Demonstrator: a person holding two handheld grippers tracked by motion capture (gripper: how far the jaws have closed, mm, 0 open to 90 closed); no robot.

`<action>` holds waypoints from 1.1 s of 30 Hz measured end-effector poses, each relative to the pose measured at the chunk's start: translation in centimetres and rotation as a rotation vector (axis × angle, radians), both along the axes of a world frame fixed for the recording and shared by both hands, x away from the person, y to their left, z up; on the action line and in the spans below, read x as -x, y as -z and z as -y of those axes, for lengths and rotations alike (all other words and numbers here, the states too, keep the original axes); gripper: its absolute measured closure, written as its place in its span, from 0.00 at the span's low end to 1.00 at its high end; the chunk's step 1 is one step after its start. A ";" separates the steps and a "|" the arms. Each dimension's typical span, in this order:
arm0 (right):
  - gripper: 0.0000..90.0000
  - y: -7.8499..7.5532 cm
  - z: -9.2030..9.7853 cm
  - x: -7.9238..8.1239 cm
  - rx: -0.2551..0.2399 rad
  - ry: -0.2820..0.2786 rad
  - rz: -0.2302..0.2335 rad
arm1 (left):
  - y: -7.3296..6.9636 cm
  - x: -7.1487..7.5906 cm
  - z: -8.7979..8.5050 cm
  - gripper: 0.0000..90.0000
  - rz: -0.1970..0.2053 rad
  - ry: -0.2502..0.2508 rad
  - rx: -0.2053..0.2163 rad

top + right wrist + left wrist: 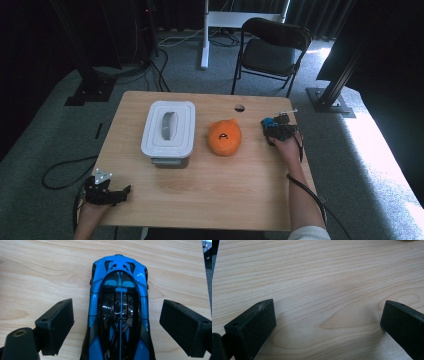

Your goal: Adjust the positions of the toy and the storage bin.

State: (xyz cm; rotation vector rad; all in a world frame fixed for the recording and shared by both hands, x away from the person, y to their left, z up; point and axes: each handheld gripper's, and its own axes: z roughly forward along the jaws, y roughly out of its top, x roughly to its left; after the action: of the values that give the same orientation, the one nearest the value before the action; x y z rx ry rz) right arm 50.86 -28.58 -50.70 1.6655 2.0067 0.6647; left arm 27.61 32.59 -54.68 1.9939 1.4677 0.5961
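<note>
A blue and black toy car [119,312] lies on the wooden table [200,200] at its right side, partly under the hand [270,123]. My right gripper [117,322] hovers over it, open, one jaw on each side of the car without touching it. In the high view the right gripper [279,126] is at the table's right edge. My left gripper [125,191] rests at the near left corner, open, with bare wood between its jaws [327,315]. A white lidded box [168,131] with a grey handle and an orange plush toy [224,137] sit mid-table.
A black folding chair [272,50] stands beyond the table's far edge. Cables [60,172] lie on the carpet to the left. Black stand legs [332,95] are at the far right. A small round hole [239,107] is near the table's far edge.
</note>
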 end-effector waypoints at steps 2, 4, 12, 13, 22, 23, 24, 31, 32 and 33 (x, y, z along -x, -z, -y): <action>0.13 0.1 0.0 -0.2 0.002 -0.002 -0.007 | 0.0 0.0 0.0 0.00 0.000 -0.001 0.000; 0.13 0.4 -0.1 -0.5 0.018 -0.003 -0.021 | 0.0 0.0 0.0 0.00 0.000 -0.001 0.000; 0.13 1.3 0.1 -1.3 0.027 0.005 -0.056 | 0.0 0.0 0.0 0.00 0.000 -0.004 0.000; 0.13 1.4 0.2 -1.4 0.021 0.010 -0.061 | 0.0 0.0 0.0 0.01 0.000 -0.004 0.000; 0.15 2.0 -0.1 -1.7 0.041 0.006 -0.075 | 0.0 0.1 0.0 0.01 0.000 -0.006 0.001; 0.15 2.0 0.0 -1.8 0.042 0.019 -0.082 | 0.0 0.1 0.0 0.01 0.000 -0.006 0.001; 0.17 2.0 0.1 -1.9 0.037 0.023 -0.090 | 0.0 0.1 0.0 0.01 0.000 -0.006 0.001; 0.23 2.1 0.5 -1.8 -0.018 0.000 -0.100 | 0.0 0.1 0.0 0.00 0.000 -0.006 0.001; 0.24 2.1 0.4 -1.8 -0.017 -0.004 -0.099 | 0.0 0.1 0.0 0.01 0.000 -0.006 0.001; 0.25 2.1 0.4 -1.7 -0.019 -0.007 -0.100 | 0.0 0.1 0.0 0.00 0.000 -0.006 0.001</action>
State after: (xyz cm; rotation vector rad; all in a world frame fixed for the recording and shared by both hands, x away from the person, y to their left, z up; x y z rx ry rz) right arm 52.60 -29.00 -52.76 1.7350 2.0826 0.6158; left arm 27.54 32.55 -54.68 1.9895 1.4742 0.5976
